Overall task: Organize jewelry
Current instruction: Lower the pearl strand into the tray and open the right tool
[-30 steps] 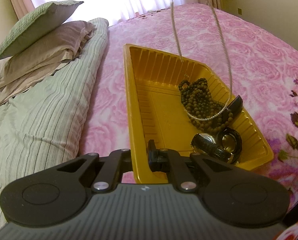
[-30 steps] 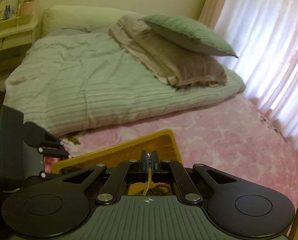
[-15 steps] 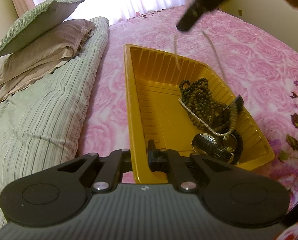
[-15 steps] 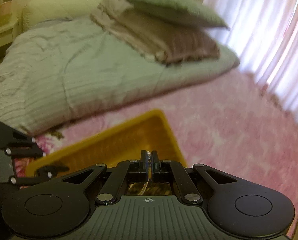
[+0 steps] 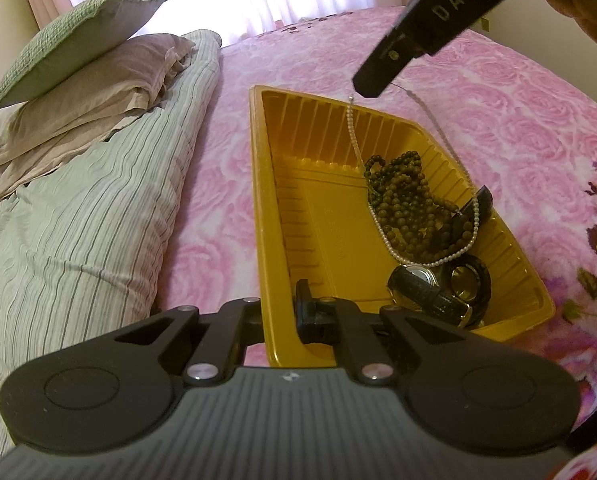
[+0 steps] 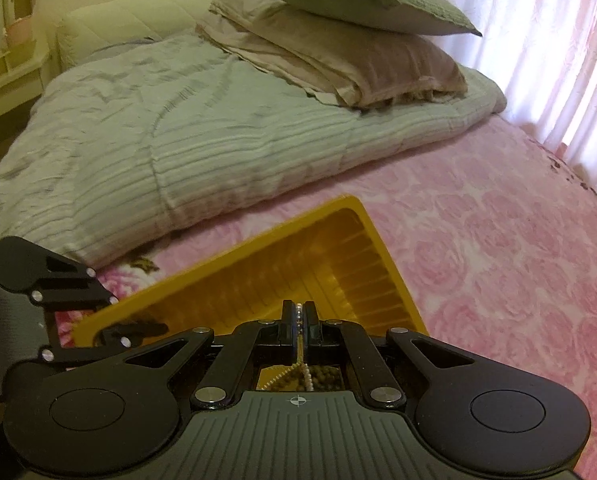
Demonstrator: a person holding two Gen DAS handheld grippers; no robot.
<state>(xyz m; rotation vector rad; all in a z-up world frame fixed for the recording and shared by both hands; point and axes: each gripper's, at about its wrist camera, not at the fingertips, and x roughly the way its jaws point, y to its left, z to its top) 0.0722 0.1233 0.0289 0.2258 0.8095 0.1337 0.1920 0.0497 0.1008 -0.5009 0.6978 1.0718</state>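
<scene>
A yellow plastic tray (image 5: 282, 184) lies on the pink rose bedspread. My left gripper (image 5: 294, 300) is shut on the tray's near wall, one finger inside and the other hidden outside. In the tray rest a dark bead necklace (image 5: 402, 196) and two black watches (image 5: 438, 288). My right gripper (image 5: 372, 82) hovers over the tray's far end, shut on a pearl necklace (image 5: 382, 228). Its loop hangs down and drapes over the dark beads. In the right wrist view the pearls (image 6: 298, 316) show between the closed pads of the right gripper (image 6: 298, 312), above the tray (image 6: 258, 264).
A striped green quilt (image 5: 78, 220) lies left of the tray, with stacked pillows (image 5: 78, 60) at its far end. Pink bedspread (image 5: 518, 120) stretches to the right. Curtains (image 6: 538, 40) hang behind the bed. A shelf unit (image 6: 2, 68) stands by the headboard.
My right gripper has come down toward the tray, and the pearl necklace's loop now rests on the dark beads instead of hanging over them. The left gripper and tray have stayed still.
</scene>
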